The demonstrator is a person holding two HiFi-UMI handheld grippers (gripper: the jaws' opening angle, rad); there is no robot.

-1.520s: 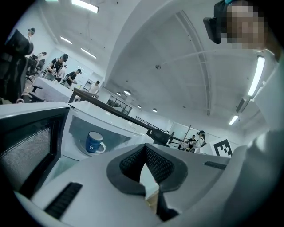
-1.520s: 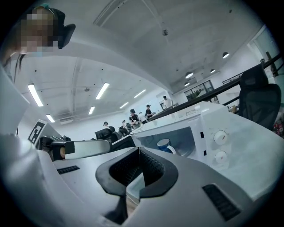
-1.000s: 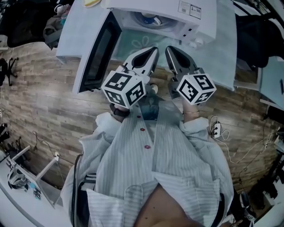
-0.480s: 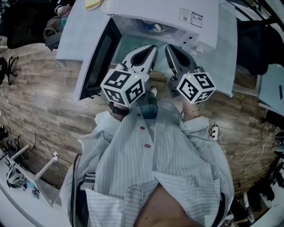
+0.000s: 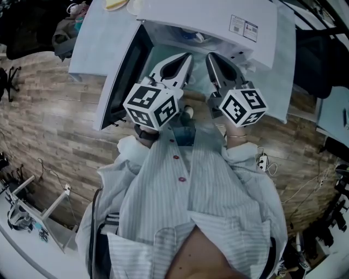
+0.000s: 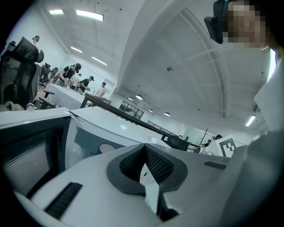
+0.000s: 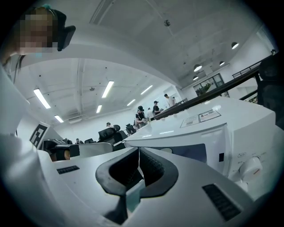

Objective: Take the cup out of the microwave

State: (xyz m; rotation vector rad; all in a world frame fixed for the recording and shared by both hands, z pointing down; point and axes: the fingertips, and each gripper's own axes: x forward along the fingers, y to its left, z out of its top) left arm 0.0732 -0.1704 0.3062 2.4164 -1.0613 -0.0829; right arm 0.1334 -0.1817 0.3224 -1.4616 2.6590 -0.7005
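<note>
Finding: the left gripper (image 5: 187, 59) and right gripper (image 5: 210, 59) are both clenched and empty, side by side before the open microwave (image 5: 218, 16). The cup (image 5: 188, 36) sits ahead of them, inside the cavity. Recommendation: open 1 gripper before entry, approach level, and clear the door (image 5: 122, 71) left of the left gripper.

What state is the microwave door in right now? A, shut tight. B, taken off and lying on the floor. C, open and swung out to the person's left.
C: in the head view the microwave door stands swung out at the left of the microwave, and the cavity behind it is open to view.
</note>
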